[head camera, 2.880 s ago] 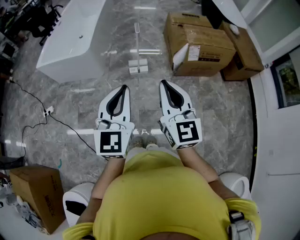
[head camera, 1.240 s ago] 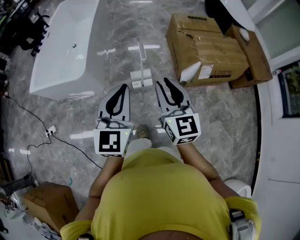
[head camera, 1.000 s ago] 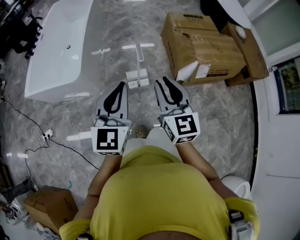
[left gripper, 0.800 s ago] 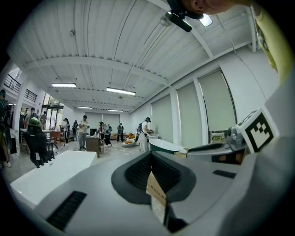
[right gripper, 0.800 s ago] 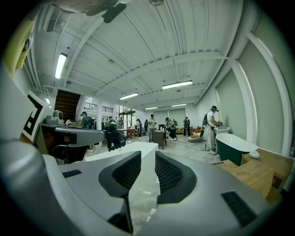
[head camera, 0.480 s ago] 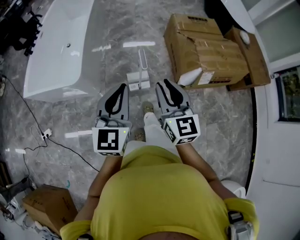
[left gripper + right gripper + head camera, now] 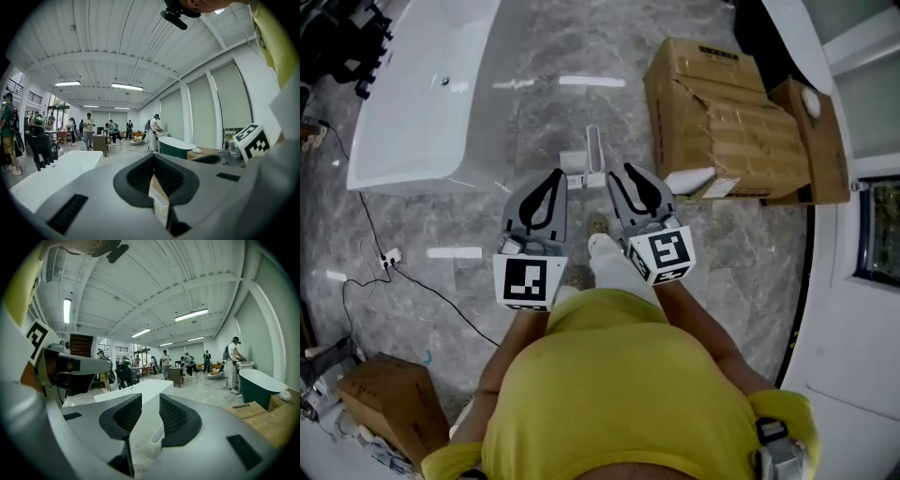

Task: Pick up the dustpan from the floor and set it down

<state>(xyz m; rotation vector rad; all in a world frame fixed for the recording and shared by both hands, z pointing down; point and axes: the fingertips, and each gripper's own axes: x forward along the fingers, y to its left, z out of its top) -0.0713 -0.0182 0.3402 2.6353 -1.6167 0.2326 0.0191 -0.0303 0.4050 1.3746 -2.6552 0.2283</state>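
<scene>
Left tool (image 7: 554,175) has its jaws meeting at the tips and grips nothing; right tool (image 7: 623,172) has its jaws part-way apart and opening, pads on nothing. Both are held side by side ahead of the person, pointing nearly level, clear of the floor (image 7: 487,309). In the right gripper view the dustpan (image 7: 157,439) shows as a clear loop through the jaw gap of the right tool (image 7: 150,399), untouched. In the head view the dustpan (image 7: 592,155) stands on the floor with its handle upright, its base just past and between the two tool tips. The leading shoe (image 7: 600,225) and pale trouser leg (image 7: 614,267) lie under the gap between the tools, short of the dustpan. A white bathtub (image 7: 422,94) is to the left, well apart. Stacked cardboard boxes (image 7: 722,112) stand near on the right, with a white flap poking out towards the dustpan. A cable and power strip (image 7: 389,258) lie far left, and a small box (image 7: 389,394) sits at the lower left. People and a green tub (image 7: 262,385) are far back. Versus half a second ago the dustpan had bare floor between it and the tips and now sits right at them, and the boxes and bathtub have slid closer; about three seconds ago it was well ahead and both shoes were together
</scene>
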